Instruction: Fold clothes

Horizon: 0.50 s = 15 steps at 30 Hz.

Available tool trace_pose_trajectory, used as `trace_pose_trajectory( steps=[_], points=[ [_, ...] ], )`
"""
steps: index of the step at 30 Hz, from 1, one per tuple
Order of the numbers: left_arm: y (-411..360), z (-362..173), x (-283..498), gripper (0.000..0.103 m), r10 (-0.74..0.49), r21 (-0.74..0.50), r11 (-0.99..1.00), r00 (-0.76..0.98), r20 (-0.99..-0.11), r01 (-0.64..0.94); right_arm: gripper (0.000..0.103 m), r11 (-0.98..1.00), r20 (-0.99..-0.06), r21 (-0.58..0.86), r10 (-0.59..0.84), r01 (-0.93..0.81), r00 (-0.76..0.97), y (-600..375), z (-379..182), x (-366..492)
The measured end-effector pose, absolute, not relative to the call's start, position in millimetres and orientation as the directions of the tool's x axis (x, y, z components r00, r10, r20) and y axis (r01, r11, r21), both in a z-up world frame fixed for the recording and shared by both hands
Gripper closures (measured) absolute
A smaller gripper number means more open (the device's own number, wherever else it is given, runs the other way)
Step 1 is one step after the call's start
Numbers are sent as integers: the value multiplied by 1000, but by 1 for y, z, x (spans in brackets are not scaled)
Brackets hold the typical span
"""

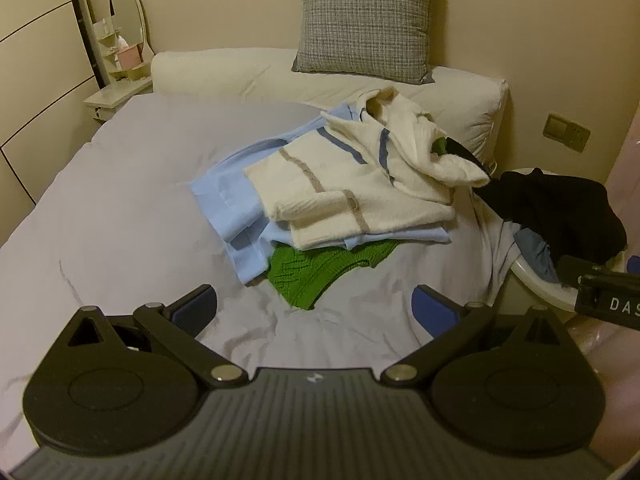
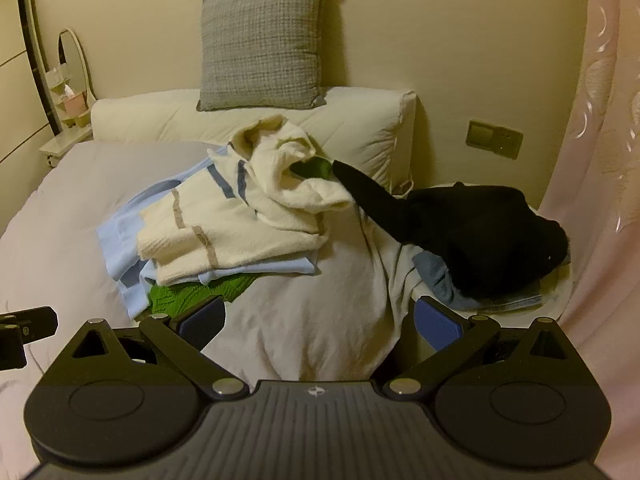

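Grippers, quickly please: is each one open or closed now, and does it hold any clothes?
Left gripper: open, holding nothing.
Right gripper: open, holding nothing.

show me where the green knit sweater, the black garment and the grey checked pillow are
green knit sweater [image 1: 308, 276]: left wrist view, on its cable-knit front below the light blue garment.
black garment [image 2: 480, 240]: right wrist view, on the middle of its bunched body.
grey checked pillow [image 1: 366, 20]: left wrist view, on the centre of its face.

I see dim, warm yellowish indoor light, soft shadows, slight grain, strong fisheye bending and dark vignetted corners.
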<state>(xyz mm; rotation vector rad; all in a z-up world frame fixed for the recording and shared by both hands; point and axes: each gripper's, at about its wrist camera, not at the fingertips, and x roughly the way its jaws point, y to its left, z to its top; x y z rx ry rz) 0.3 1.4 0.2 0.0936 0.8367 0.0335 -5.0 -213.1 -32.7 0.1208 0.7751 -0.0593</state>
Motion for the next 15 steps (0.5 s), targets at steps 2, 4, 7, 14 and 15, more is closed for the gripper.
trace_pose_trajectory(
  steps=[2,4,7,14,15],
  points=[
    [5,1,1,0,67,99,995,672,-737,9,0,991,-701,87,-9,97,713,-212,-33,-5],
    [6,1,1,0,81,114,993,675,-733,4,0,991,-701,87,-8,97,713,-212,-34,-5],
    [2,-2,0,0,84,113,994,675,-733,0,0,992,-701,87,-8,97,713,-211,-34,-5],
    [10,-2,-3,0,76,103,995,674,-735,0,0,992,-701,88,-7,95,714,-209,-36,-4],
    [11,-2,-4,0,77,102,995,675,-734,-2,0,992,-700,87,-7,95,714,-208,-36,-5]
  ],
)
